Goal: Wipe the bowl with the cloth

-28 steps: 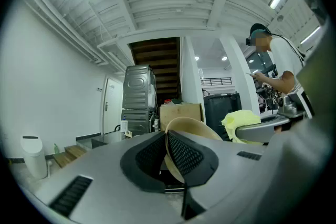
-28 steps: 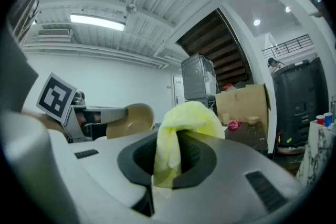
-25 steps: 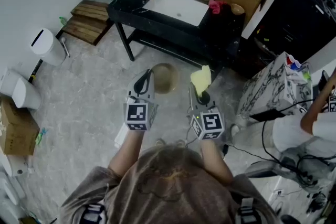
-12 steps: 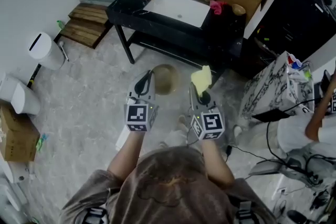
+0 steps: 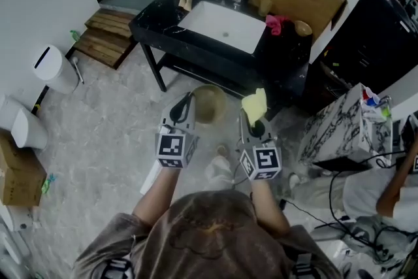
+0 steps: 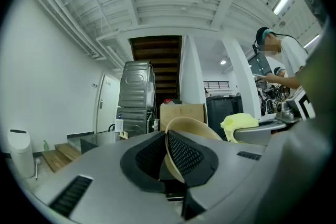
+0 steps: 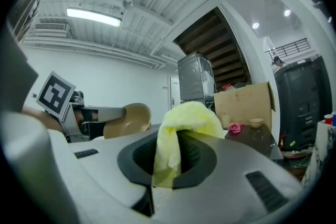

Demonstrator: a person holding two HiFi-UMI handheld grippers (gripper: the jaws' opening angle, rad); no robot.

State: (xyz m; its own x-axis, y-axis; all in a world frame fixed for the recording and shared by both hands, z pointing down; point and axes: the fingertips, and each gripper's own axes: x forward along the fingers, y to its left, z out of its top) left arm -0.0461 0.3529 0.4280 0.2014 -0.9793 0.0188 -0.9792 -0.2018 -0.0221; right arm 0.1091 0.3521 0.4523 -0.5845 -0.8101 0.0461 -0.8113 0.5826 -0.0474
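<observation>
Left gripper (image 5: 185, 103) clenched on rim of bowl (image 5: 208, 103); bowl held off floor at frame centre, below black counter (image 5: 160, 13). Right gripper (image 5: 252, 119) grasping yellow cloth (image 5: 255, 103), near bowl, apart from it. We judge wipe not yet begun. Advice: hold bowl steady, bring loose fold inside, sweep round wall with light pressure so rim won't slip.

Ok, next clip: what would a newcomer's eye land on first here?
The bright yellow cloth pinched in the right gripper, mid-frame in the head view. Beside it, the left gripper clamps the rim of a tan bowl; beyond both stands a black table with a white sink.
</observation>
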